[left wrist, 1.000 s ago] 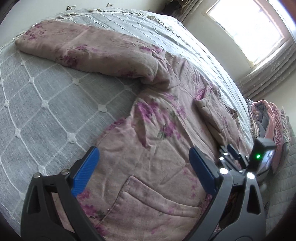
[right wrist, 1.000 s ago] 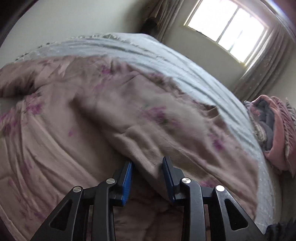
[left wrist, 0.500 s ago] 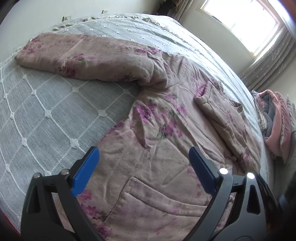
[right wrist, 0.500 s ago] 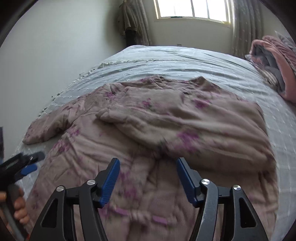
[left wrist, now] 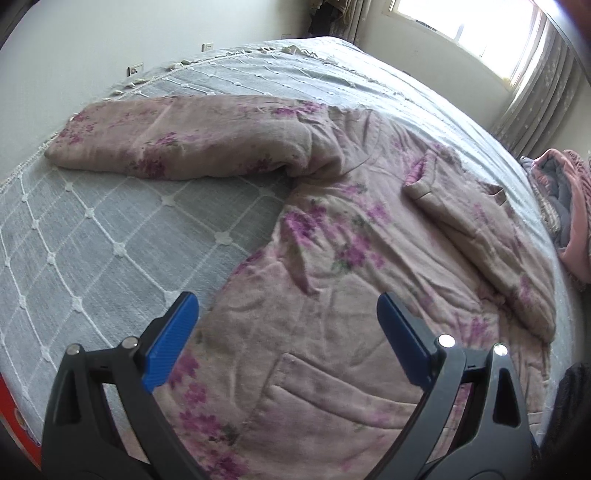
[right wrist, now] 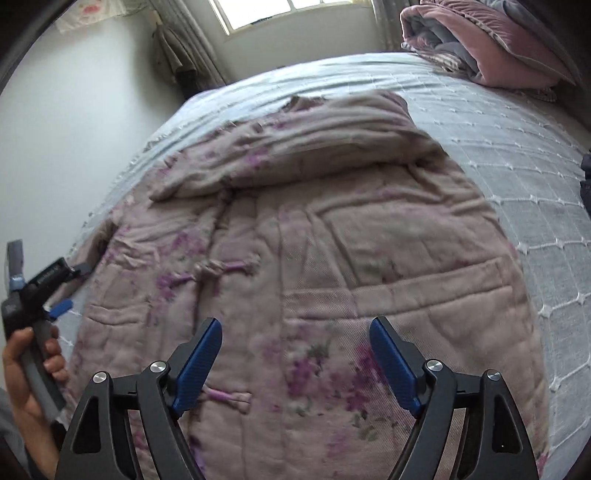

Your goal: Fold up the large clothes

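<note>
A large pink quilted jacket with purple flowers (left wrist: pixel 332 258) lies flat on the grey bedspread (left wrist: pixel 110 229). Its left sleeve (left wrist: pixel 177 140) stretches out sideways. Its right sleeve (left wrist: pixel 480 240) is folded across the chest; it also shows in the right wrist view (right wrist: pixel 314 147). My left gripper (left wrist: pixel 288 332) is open and empty above the jacket's lower left part, near a pocket (left wrist: pixel 332 406). My right gripper (right wrist: pixel 295 354) is open and empty above the lower front (right wrist: pixel 332 277), near the knot buttons (right wrist: pixel 225 269).
Folded pink and grey blankets (right wrist: pixel 487 48) are piled at the head of the bed, also seen in the left wrist view (left wrist: pixel 569 206). A window (right wrist: pixel 280 11) and curtains lie beyond. The person's hand holds the left gripper's handle (right wrist: pixel 33 317) at the left bed edge.
My right gripper let go of the folded sleeve, opened wide and pulled back toward the hem. My left gripper stayed open and drew back slightly.
</note>
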A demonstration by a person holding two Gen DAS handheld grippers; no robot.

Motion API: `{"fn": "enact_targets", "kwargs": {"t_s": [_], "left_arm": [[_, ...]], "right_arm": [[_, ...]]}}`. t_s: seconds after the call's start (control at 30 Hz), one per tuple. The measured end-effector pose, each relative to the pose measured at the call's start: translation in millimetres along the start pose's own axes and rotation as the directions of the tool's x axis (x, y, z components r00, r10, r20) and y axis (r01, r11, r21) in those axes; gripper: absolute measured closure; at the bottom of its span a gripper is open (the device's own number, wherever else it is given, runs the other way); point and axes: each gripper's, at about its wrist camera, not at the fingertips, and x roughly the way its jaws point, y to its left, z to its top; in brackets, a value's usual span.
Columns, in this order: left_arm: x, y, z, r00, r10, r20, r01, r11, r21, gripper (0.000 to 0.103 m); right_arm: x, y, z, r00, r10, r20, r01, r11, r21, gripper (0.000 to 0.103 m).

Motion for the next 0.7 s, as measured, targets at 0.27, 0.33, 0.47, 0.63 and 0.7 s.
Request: {"fn": "enact_targets", "kwargs": {"t_s": [0.27,0.33,0.47,0.63,0.7], "left_arm": [[10.0,26.5,20.8,0.999,-0.021,-0.026,0.020,1.000,-0.024,0.006],[11.6,53.7,34.4,0.999,0.033,-0.005,-0.034,0.997,-0.073,0.006],[28.5,132.4,55.9,0.999,0.015,-0.049,-0.029,0.958,-0.287,0.006],[37.0,213.3,83.0,0.996,0.078,-0.046,-0.090,0.903,-0.421,0.006],[37.7,243.1,92.9,0.996,0.079,-0.027,-0.082,0.870,-0.486,0.006]], "right_arm": [[-5.6,-7.7,-2.1,0.999,-0.014,0.035,0.015,1.000,-0.024,0.020],[-7.0,-11.7,-1.9,0.999,-0.021,0.035,0.022,1.000,-0.013,0.020],[-17.6,-9.2,-0.7,0.997,-0.045,0.070,0.048,0.998,-0.048,0.020],[-24.0,-4.9,-1.7,0.992,-0.075,0.099,0.083,0.994,-0.077,0.019],[-22.7,-4.6,-2.0,0.992,-0.074,0.098,0.082,0.994,-0.077,0.019]]}}
